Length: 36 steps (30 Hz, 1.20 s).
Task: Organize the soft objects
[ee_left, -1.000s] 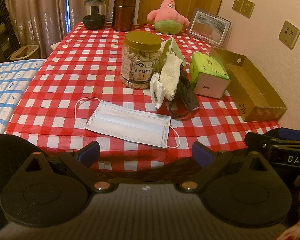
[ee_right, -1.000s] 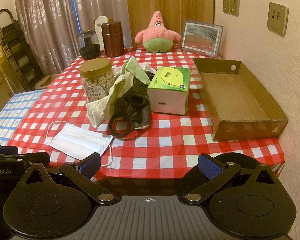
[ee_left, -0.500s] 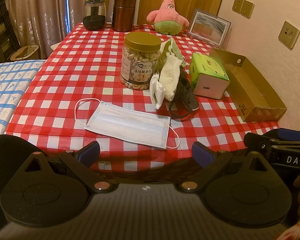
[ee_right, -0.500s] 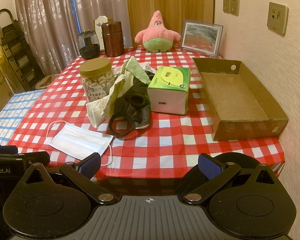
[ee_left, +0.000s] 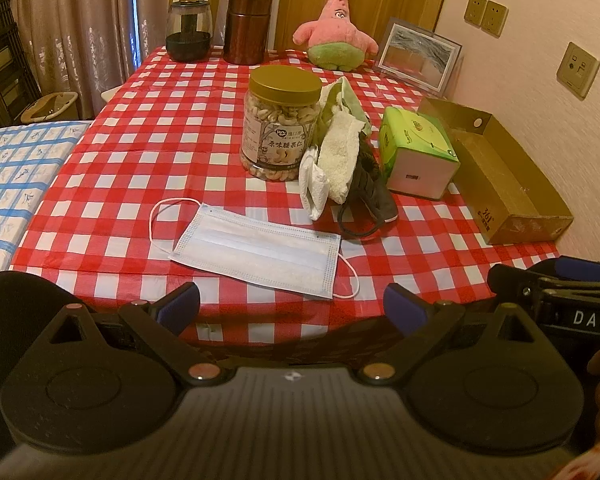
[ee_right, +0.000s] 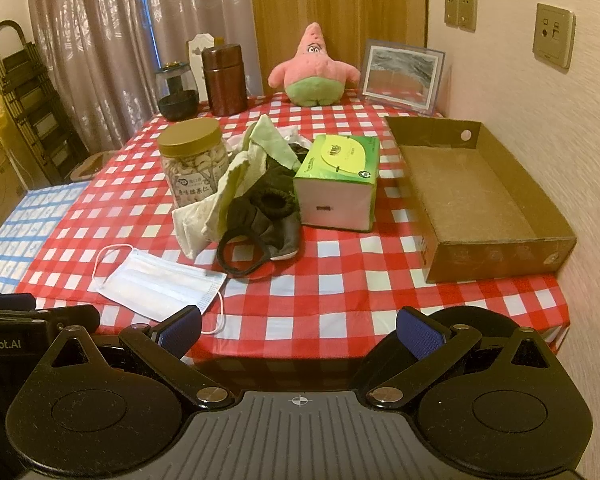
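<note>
So far nothing is picked up: I hold both tools back at the near edge of the surface (ee_right: 340, 264), the sorting not yet begun. Furthest left, my left hand-held gripper (ee_left: 292, 308) has its fingers wide apart and empty, facing the face mask (ee_left: 256, 254) lying flat just beyond. Next come the nut jar (ee_left: 282, 128), the heap of cloths (ee_right: 236, 184) against it, and the tissue box (ee_right: 340, 180). My right hand-held gripper (ee_right: 300, 332) is likewise spread and empty. Rightmost sits the bare cardboard box (ee_right: 496, 256). I judge the mask is the easiest first pinch, low at its edge.
</note>
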Each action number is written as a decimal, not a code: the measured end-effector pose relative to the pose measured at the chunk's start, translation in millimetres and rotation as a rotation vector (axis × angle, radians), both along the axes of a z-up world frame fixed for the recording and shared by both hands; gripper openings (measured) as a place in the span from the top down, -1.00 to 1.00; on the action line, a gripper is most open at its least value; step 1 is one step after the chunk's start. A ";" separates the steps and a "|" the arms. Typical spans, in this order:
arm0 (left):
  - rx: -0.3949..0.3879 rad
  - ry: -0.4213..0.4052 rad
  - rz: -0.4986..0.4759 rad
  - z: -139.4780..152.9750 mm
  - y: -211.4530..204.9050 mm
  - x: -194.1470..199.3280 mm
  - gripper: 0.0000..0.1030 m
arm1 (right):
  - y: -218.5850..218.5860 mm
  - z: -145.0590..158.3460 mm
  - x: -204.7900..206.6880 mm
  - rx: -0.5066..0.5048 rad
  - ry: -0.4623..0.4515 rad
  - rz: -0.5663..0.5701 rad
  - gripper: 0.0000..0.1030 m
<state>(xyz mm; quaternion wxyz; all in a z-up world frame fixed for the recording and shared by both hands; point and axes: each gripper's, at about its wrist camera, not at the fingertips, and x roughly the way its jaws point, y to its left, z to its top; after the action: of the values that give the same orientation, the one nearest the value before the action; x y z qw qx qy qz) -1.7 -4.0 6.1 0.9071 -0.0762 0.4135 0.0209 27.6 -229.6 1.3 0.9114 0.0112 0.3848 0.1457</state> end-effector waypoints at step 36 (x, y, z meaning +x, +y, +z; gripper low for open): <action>-0.009 -0.005 -0.008 2.9 -3.7 0.4 -0.87 | 1.0 0.4 0.9 0.004 -0.003 -0.006 -0.99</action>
<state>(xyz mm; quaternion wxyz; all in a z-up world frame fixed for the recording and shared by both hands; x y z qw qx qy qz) -1.3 -7.7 9.0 0.9079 -0.0789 0.4115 0.0153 28.4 -228.6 1.7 0.9124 0.0139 0.3830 0.1438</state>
